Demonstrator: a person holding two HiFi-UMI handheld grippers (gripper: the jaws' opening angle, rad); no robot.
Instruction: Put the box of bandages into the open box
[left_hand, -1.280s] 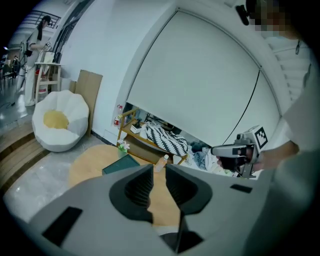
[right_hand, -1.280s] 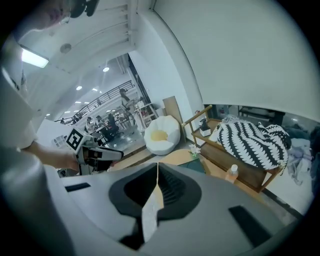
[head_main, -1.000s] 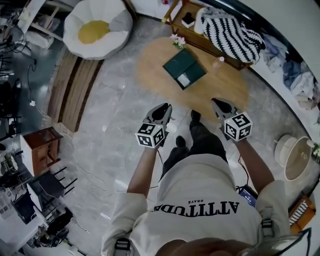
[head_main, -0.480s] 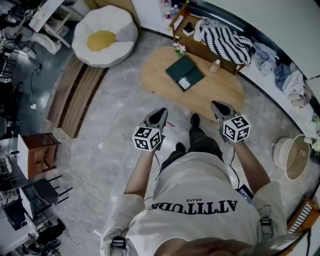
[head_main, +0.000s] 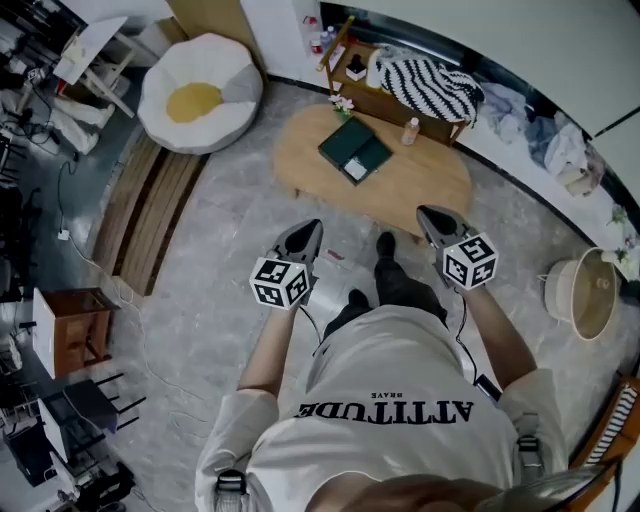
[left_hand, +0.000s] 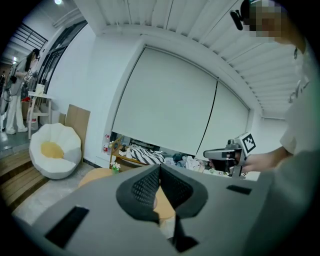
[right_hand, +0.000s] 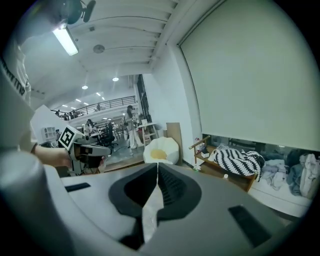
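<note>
Box (head_main: 341, 146), open, diagonal on table (head_main: 425, 182)

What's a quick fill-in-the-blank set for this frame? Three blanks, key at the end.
1. The left gripper and the right gripper each have jaws ____ on nothing.
2. The dark green open box lies on a wooden table whose top is ____ in shape.
3. The white beanbag has a ____ centre.
Missing words: shut; oval; yellow.
</note>
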